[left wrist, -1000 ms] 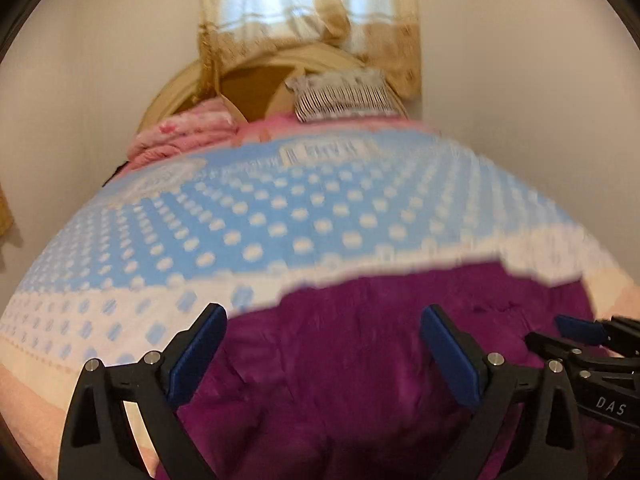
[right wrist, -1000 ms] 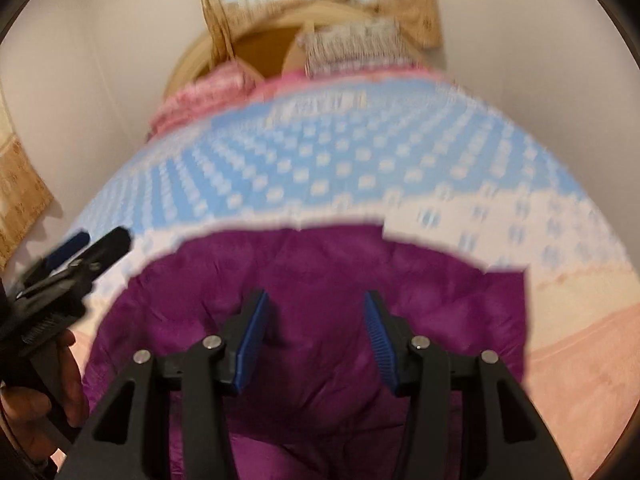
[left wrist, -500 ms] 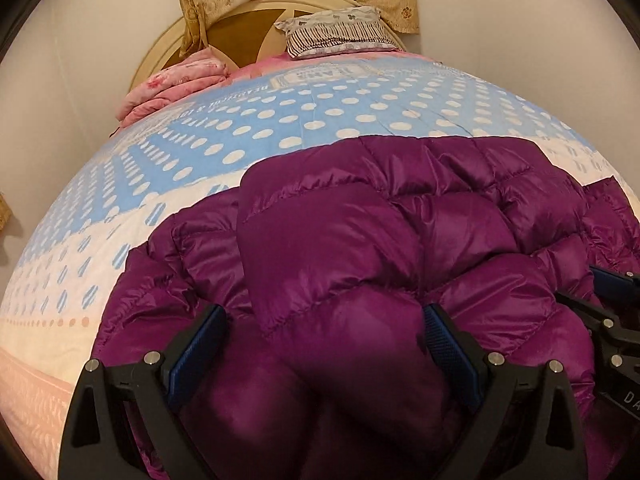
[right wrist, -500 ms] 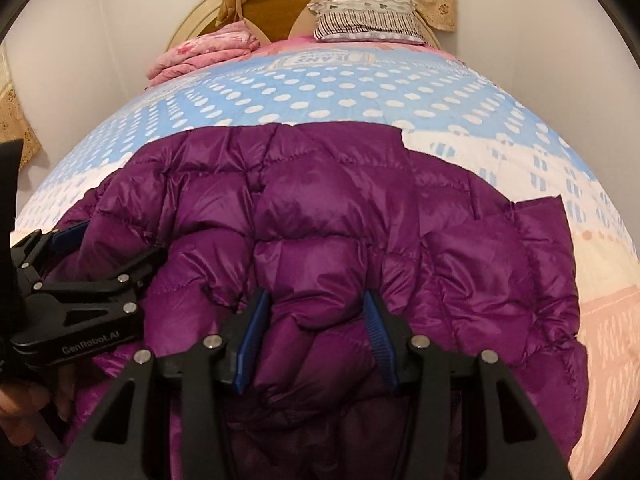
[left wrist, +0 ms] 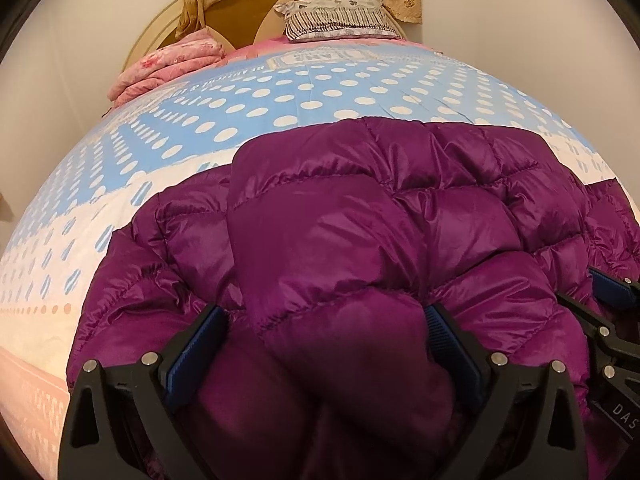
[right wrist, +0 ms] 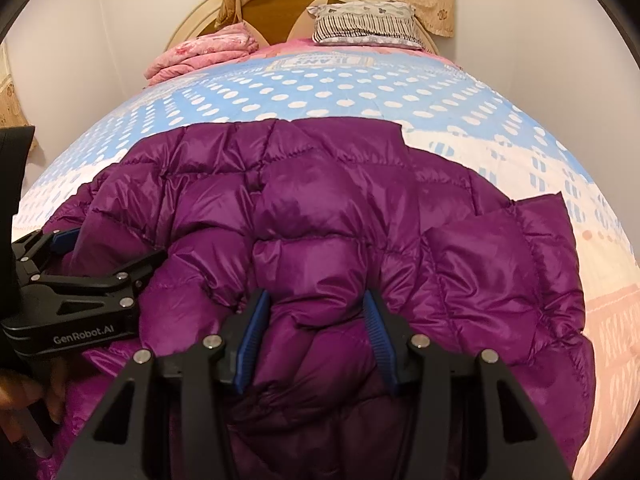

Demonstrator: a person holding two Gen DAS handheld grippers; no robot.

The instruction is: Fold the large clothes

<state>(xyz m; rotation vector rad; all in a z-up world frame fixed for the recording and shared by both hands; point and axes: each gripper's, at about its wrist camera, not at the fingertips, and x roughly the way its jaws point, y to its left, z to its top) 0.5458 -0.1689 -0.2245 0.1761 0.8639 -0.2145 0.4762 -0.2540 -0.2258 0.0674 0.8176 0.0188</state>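
Spread over the whole bed is a blue quilt (left wrist: 320,92) with white dots, and on its near end lies the purple down jacket (left wrist: 360,220), puffy and quilted, bunched up toward both grippers.

From the left wrist view, the left gripper (left wrist: 324,344) has its jaws set wide apart, and a thick bulge of the jacket swells up between them. Whether the blue pads actually pinch the fabric or only flank it cannot be told, since the padding hides the contact. Just beyond the right-hand jaw, the other tool reaches in at the frame's edge.

From the right wrist view, the right gripper (right wrist: 316,336) stands with its jaws narrower, and a fold of the jacket fills the gap from pad to pad, so it appears to hold that fold. Left of its jaws the left gripper lies sideways on the jacket's edge; right of them a flap, perhaps a sleeve, sprawls out flat.

Ahead of both pairs of jaws, well apart, sit a folded pink blanket (right wrist: 200,56), a striped pillow (right wrist: 366,26) and the rounded headboard (left wrist: 244,12).

Slippery shell fabric over springy down is the risk: with only a bulge gripped, a pull could let it slide out, or the fold could puff open and the sleeve trail loose, spoiling the fold.
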